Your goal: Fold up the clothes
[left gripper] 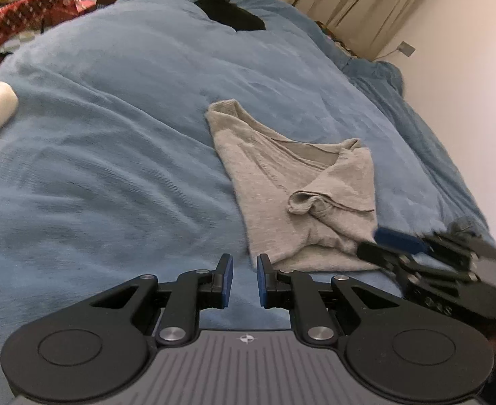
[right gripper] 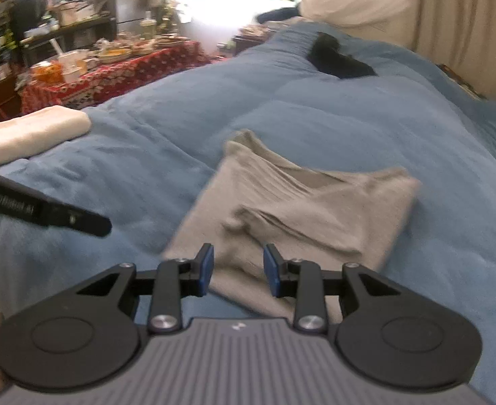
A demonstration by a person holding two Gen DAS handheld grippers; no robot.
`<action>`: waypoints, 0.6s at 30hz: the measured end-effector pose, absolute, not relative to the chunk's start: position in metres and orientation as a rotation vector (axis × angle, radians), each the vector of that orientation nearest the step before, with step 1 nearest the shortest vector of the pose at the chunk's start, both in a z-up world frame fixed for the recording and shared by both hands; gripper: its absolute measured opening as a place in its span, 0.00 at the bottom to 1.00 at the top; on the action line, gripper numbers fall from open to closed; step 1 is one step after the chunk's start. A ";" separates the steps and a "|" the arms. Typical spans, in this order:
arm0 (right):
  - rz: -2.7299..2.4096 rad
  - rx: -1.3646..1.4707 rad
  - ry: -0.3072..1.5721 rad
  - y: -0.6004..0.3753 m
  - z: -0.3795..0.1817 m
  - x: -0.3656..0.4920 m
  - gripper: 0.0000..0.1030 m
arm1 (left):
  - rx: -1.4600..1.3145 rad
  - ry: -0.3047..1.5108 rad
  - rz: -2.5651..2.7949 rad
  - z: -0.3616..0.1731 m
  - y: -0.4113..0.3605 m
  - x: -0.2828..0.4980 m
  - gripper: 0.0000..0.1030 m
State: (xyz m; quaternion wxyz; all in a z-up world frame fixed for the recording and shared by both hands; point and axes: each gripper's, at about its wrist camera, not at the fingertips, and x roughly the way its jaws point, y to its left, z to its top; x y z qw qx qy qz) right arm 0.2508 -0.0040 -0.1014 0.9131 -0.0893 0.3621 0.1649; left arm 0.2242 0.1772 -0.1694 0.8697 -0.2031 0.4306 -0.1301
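Left wrist view: left gripper (left gripper: 244, 281) stands slightly parted, empty, beside the grey shirt's (left gripper: 291, 182) near corner; right gripper (right gripper: 237, 275) released, shirt just beyond its fingertips

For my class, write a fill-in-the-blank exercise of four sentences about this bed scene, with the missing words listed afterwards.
1. The partly folded shirt on the bed is ____ in colour.
2. It lies on a ____ blanket.
3. A folded ____ towel sits near the blanket's edge.
4. Both the left claw and the right claw hold ____ between their pads.

Missing words: grey; blue; white; nothing
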 end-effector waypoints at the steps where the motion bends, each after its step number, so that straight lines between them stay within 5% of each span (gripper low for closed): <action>1: 0.318 -0.175 0.748 -0.012 -0.101 0.247 0.35 | -0.437 0.906 -0.285 -0.171 0.175 0.228 0.13; 18: 0.121 0.269 0.838 -0.107 -0.123 0.267 0.28 | -0.630 0.998 -0.341 -0.212 0.171 0.273 0.13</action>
